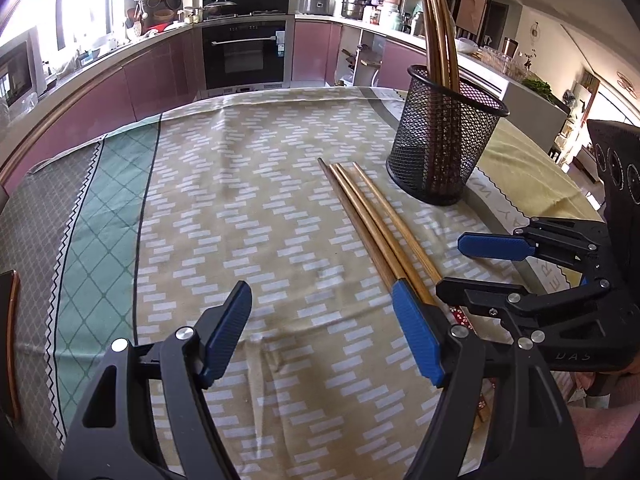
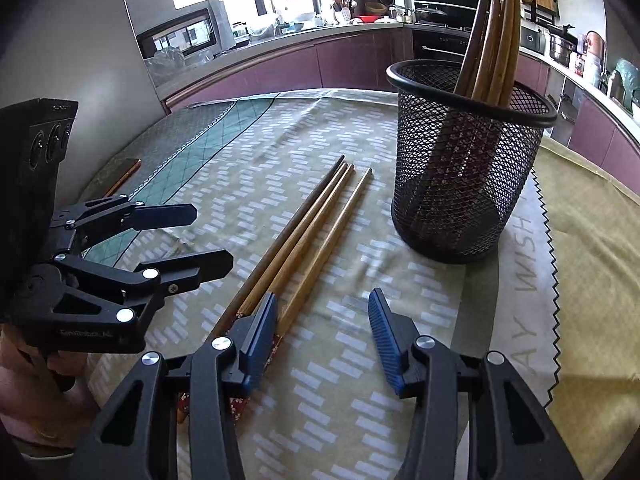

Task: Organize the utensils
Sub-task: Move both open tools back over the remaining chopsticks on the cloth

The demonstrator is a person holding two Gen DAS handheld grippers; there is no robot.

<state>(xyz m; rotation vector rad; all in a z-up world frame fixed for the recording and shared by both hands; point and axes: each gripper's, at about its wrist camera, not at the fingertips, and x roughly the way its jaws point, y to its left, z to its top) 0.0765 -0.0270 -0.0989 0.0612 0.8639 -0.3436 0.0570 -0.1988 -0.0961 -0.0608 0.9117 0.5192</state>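
Three wooden chopsticks [image 1: 372,224] lie side by side on the patterned tablecloth, tips pointing away; they also show in the right wrist view [image 2: 308,236]. A black mesh cup [image 1: 444,136] stands behind them with several chopsticks upright in it, seen too in the right wrist view [image 2: 468,160]. My left gripper [image 1: 320,312] is open and empty, its right finger over the chopsticks' handle ends. My right gripper [image 2: 322,324] is open and empty, its left finger over the same handle ends. Each gripper shows in the other's view, the right [image 1: 452,264] and the left [image 2: 212,236].
The tablecloth [image 1: 240,200] covers the table, with a yellow cloth [image 2: 592,240] at the right. A dark flat object [image 2: 124,174] lies near the far left edge. Kitchen counters and an oven stand beyond the table.
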